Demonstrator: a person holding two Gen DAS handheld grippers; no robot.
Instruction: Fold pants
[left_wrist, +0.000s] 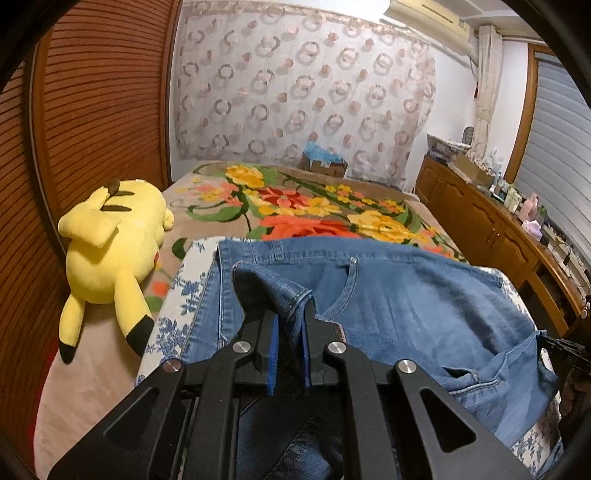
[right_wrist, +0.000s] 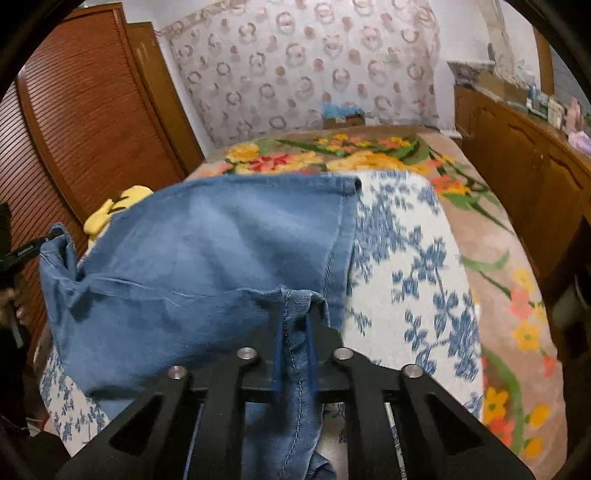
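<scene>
Blue denim pants (left_wrist: 406, 295) lie spread over a white cloth with blue flowers (left_wrist: 173, 306) on the bed. My left gripper (left_wrist: 290, 325) is shut on a bunched hem edge of the pants, the fabric pinched between its blue pads. In the right wrist view the same pants (right_wrist: 207, 251) drape across the cloth (right_wrist: 406, 258). My right gripper (right_wrist: 295, 332) is shut on a seamed fold of denim that runs back between its fingers. The left gripper's tip (right_wrist: 22, 251) shows at the far left edge, holding the other corner.
A yellow plush toy (left_wrist: 110, 251) lies on the bed at the left, by the wooden slatted wardrobe (left_wrist: 92, 110). A floral blanket (left_wrist: 314, 206) covers the bed beyond. A wooden cabinet (left_wrist: 491, 225) with clutter runs along the right side.
</scene>
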